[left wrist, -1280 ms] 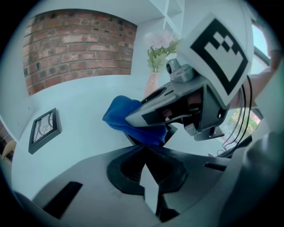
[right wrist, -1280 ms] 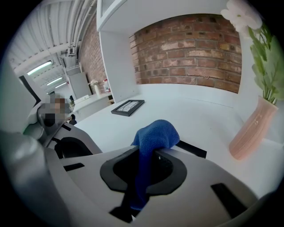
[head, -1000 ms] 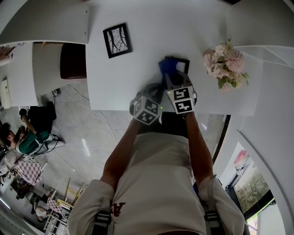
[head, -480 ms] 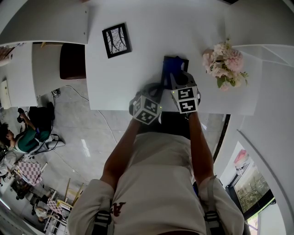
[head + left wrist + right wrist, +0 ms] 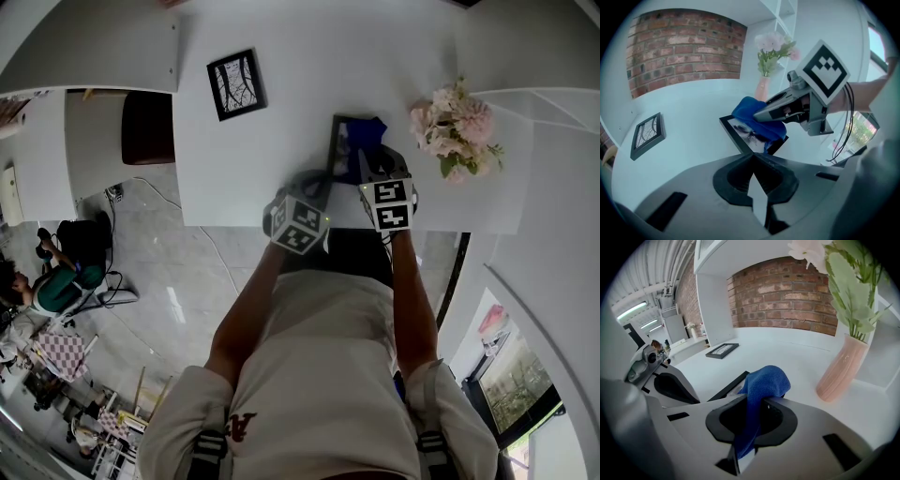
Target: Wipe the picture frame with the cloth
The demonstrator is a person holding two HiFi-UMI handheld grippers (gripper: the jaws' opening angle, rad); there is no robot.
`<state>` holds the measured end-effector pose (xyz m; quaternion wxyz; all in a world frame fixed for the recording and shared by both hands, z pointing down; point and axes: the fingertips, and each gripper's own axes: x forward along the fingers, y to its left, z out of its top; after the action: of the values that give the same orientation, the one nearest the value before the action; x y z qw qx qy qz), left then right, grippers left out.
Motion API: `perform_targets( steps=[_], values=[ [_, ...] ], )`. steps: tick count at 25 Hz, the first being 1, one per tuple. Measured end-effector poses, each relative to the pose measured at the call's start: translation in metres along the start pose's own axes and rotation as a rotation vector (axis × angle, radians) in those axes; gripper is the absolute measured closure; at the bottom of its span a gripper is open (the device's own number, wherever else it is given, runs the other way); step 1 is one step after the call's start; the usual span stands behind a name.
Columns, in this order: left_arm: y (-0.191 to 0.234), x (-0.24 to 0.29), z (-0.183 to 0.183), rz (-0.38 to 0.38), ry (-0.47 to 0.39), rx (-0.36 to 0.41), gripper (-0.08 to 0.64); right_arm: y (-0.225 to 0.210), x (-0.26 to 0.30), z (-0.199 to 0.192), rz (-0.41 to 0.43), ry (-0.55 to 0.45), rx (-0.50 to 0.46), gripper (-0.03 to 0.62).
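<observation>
On the table lie two picture frames; right gripper pinches one cloth, left gripper closed empty.

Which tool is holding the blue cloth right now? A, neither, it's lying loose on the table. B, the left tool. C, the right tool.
C: the right gripper view shows the blue cloth pinched in the right tool, draped onto the picture frame, while the left tool is shut on nothing.
</observation>
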<state>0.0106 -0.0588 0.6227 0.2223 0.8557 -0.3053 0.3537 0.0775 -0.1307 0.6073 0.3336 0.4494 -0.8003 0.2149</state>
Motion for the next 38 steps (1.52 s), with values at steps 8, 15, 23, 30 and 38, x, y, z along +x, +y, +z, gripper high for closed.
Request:
perform_targets(
  steps=[8,15,23,30,38],
  values=[
    [0.0,0.001,0.0,-0.005,-0.001,-0.002,0.561,-0.015,-0.007,-0.002,-0.023,-0.012,0.01,0.555],
    [0.0,0.001,0.001,-0.008,0.002,0.005,0.561,-0.025,-0.012,-0.004,-0.04,-0.016,0.026,0.555],
    [0.0,0.001,0.0,-0.014,0.006,0.01,0.561,-0.032,-0.015,-0.007,-0.062,-0.012,0.034,0.555],
    [0.0,0.002,0.0,-0.014,0.008,0.019,0.561,-0.047,-0.019,-0.014,-0.105,-0.008,0.038,0.555],
    [0.0,0.001,0.0,-0.015,0.012,0.025,0.561,-0.066,-0.035,-0.026,-0.174,0.03,0.027,0.555]
  ],
)
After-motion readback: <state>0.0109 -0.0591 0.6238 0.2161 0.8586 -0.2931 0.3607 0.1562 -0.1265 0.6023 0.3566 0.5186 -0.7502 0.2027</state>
